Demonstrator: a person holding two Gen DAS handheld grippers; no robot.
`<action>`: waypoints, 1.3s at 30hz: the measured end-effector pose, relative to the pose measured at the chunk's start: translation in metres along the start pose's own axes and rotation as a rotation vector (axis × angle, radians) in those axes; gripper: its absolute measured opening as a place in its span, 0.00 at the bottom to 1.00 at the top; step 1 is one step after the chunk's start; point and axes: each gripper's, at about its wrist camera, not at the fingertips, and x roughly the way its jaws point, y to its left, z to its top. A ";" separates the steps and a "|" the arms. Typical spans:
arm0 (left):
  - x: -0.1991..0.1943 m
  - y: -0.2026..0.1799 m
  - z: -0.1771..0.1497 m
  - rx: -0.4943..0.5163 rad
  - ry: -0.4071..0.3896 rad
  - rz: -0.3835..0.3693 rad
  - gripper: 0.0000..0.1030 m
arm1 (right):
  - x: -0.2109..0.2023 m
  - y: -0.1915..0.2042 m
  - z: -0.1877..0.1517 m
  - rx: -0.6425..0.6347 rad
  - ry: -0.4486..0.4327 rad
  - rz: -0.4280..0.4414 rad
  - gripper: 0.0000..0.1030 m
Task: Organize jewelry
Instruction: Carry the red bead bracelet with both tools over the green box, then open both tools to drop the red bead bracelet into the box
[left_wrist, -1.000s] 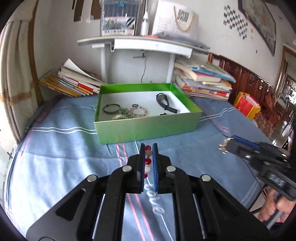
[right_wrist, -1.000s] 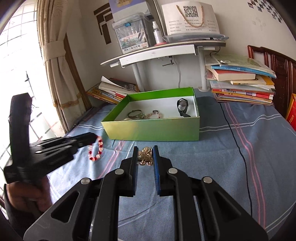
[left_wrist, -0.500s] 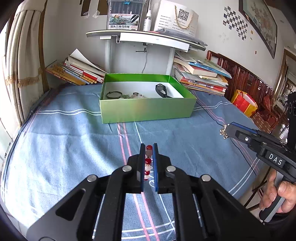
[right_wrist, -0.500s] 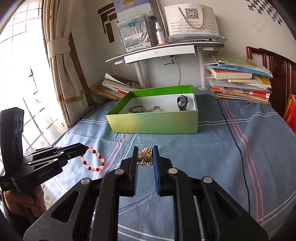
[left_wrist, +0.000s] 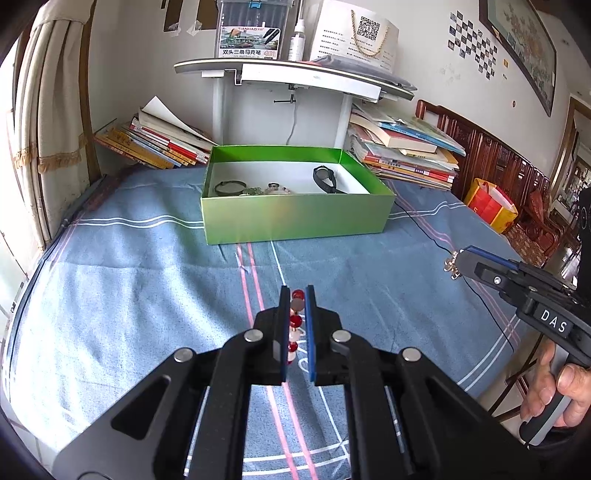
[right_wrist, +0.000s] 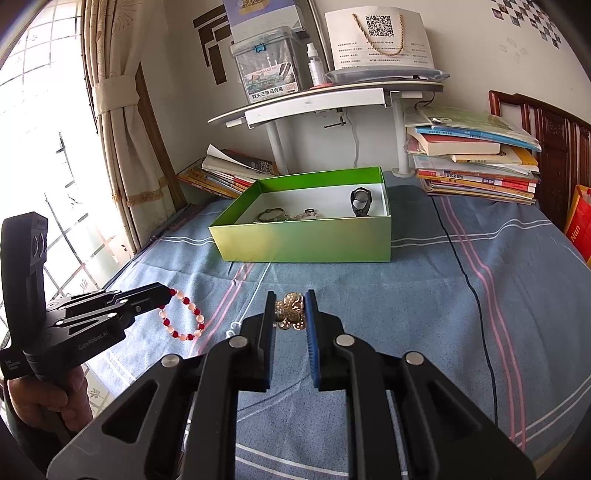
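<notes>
My left gripper (left_wrist: 296, 295) is shut on a red and pink bead bracelet (left_wrist: 295, 321), which hangs as a loop in the right wrist view (right_wrist: 183, 314). My right gripper (right_wrist: 290, 299) is shut on a gold coin-charm bracelet (right_wrist: 291, 311); its charms show at the tip in the left wrist view (left_wrist: 451, 264). Both are held above the blue cloth, in front of an open green box (left_wrist: 295, 218) that holds a black watch (left_wrist: 325, 179), a dark bangle (left_wrist: 229, 187) and bead bracelets (left_wrist: 275, 190).
The box stands mid-table on a blue striped cloth (left_wrist: 129, 277). Book stacks lie behind it on the left (left_wrist: 159, 144) and right (left_wrist: 402, 151), under a white shelf (left_wrist: 295, 74). A black cable (right_wrist: 469, 280) runs across the cloth. A window and curtain (right_wrist: 110, 129) are at left.
Both grippers have pulled back from the green box, which now looks smaller and farther. Each still holds its bracelet. The bead bracelet now hangs farther from the box.
</notes>
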 end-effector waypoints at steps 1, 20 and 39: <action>0.000 0.000 0.000 -0.001 0.001 0.000 0.07 | 0.000 0.000 0.000 0.001 0.001 0.000 0.15; 0.033 -0.003 0.050 0.037 0.002 -0.020 0.08 | 0.036 -0.008 0.039 -0.007 -0.021 0.020 0.15; 0.064 0.034 0.107 -0.044 -0.132 0.137 0.96 | 0.055 -0.056 0.093 0.105 -0.217 -0.023 0.91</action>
